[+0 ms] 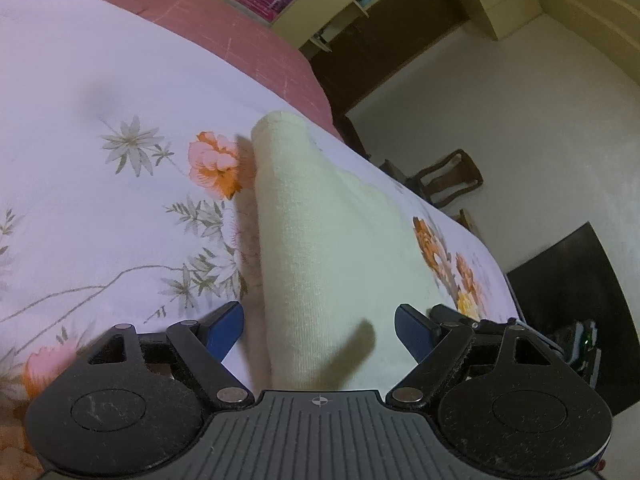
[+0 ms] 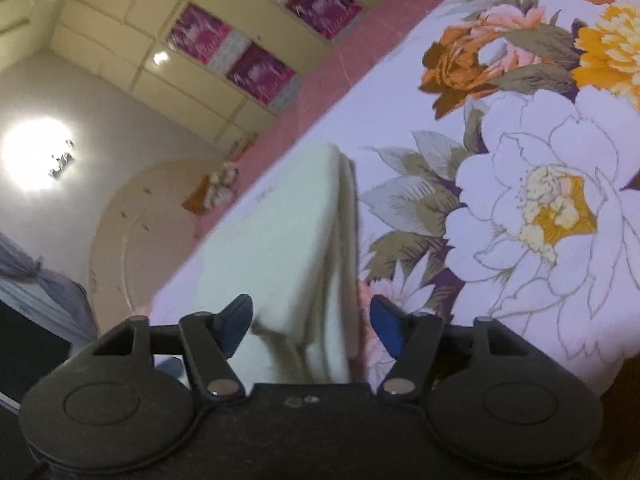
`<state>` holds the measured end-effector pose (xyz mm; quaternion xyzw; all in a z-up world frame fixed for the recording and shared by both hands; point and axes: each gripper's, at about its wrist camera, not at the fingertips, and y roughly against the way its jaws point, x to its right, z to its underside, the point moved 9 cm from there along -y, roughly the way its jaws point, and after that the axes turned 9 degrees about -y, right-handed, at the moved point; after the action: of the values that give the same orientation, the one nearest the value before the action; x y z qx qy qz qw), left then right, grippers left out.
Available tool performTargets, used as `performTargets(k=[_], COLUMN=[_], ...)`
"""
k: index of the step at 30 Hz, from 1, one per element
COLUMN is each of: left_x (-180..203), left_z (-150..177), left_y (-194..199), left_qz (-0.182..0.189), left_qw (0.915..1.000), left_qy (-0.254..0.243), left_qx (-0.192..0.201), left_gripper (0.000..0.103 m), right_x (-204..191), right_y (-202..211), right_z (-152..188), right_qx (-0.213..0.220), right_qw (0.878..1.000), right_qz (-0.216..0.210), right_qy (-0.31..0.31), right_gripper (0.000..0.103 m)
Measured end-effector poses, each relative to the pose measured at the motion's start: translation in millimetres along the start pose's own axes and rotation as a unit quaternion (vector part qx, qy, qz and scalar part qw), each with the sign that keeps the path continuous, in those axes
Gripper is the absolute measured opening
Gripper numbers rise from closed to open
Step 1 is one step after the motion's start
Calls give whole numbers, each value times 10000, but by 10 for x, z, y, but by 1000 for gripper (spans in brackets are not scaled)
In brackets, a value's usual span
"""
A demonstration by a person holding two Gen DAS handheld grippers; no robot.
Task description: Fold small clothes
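A cream knitted garment [image 1: 320,240] lies folded on the flowered bedsheet [image 1: 100,92], its near end running between the fingers of my left gripper [image 1: 319,330]. That gripper is open, its blue pads standing apart on either side of the cloth. In the right wrist view the same cream garment [image 2: 288,240] shows stacked folded layers along its right edge. My right gripper [image 2: 312,326] is open, its fingers on either side of the garment's near end. Whether the pads touch the cloth I cannot tell.
The bed has a pink border [image 1: 248,40] along its far side. Beyond the bed's edge are a pale floor [image 1: 500,100], a wooden chair [image 1: 448,178], a dark mat [image 1: 580,280] and cream cabinets [image 2: 140,40] with magenta panels.
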<state>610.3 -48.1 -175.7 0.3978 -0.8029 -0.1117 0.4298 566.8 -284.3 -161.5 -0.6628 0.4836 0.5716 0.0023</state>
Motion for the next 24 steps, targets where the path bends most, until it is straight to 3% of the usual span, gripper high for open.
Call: performTargets(k=[4,7,9,11,13,14,16,18,21,24], left_x=[-38,-9,64,222,410,464,532,598,695,814], left_z=[-28,-79,-92,-84,-41,-29,-50,-79,-83,-137], left_y=[-23,-121,-166,-245,-324,-351,-353,-300,-216,-65], left_qz=[73,72,-142,-685,-1126,-1160,-1185,-1312,-1438,-1433], left_qw=[9999,9998,9991,9908,9746,9719,9715,9671,9595,9574], left_qy=[-43,-25,-309,-1102,-1895,-2017,-2038,-2173,-2418,-2505], left_qx=[-117,-184,-268,-390,-402,-366,-259,-162,-122,-82], left_gripper=[76,75,75,70,65,60,39,33,31,31], right_x=[-100,-64,-87,-146,-209,-243,-287,-343,-515,-678], right_y=[28,17,-47,-109,-121,-116,-109,-102,-41,65], right_z=[102,79,58,85,135,163,196,229,308,354], right_qx=[-355,-460,-419,-310,-137,-42,122,263,426,547], right_qw=[9960,9972,9978,9972,9945,9927,9901,9868,9776,9720], right_qz=[290,106,94,177,412,522,692,846,988,979], right_qy=[765,584,507,651,951,1090,1216,1358,1809,2067], right_gripper=[57,57,52,47,42,40,37,33,29,29])
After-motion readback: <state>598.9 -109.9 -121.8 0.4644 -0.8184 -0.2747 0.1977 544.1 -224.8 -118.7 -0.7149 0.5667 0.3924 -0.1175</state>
